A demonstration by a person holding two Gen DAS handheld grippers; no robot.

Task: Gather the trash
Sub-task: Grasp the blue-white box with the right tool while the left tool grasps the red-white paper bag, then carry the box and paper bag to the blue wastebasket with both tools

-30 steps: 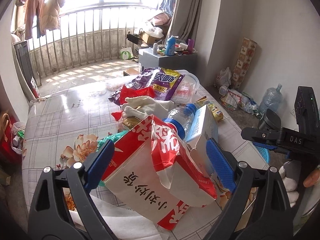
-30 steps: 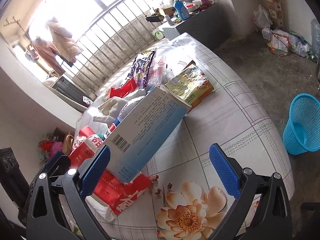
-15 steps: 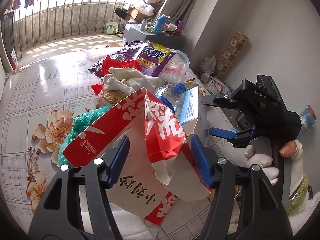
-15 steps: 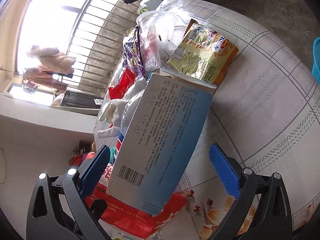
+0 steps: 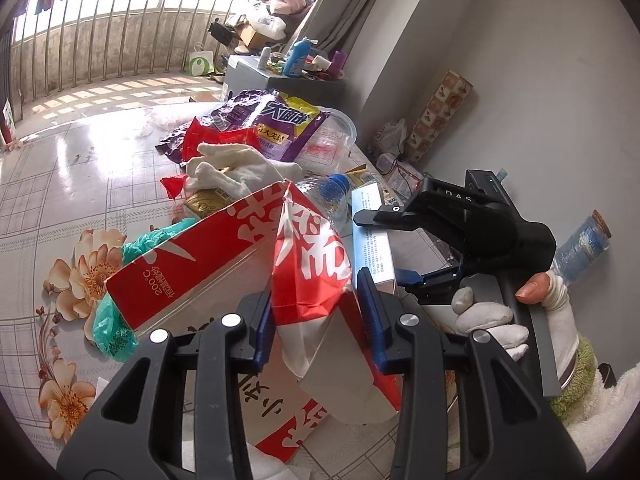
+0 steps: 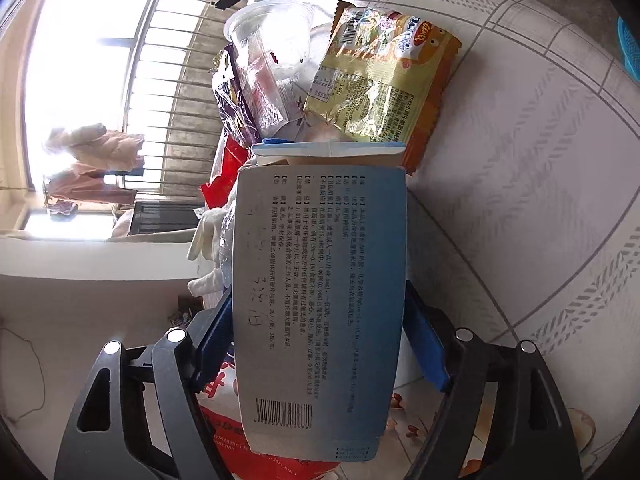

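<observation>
A pile of trash lies on the flower-patterned tablecloth. My left gripper is shut on a crumpled red and white paper bag at the near end of the pile. My right gripper is shut on a blue and white carton box, pads on its two long sides; it also shows in the left wrist view at the box. A plastic bottle with a blue cap lies between bag and box.
Further back lie white gloves, a purple snack bag, a clear plastic cup and a yellow snack packet. A green plastic bag lies left of the red bag. A blue basket rim shows off the table.
Both grippers moved forward and closed: the left onto the red and white paper bag, the right onto the blue and white box.
</observation>
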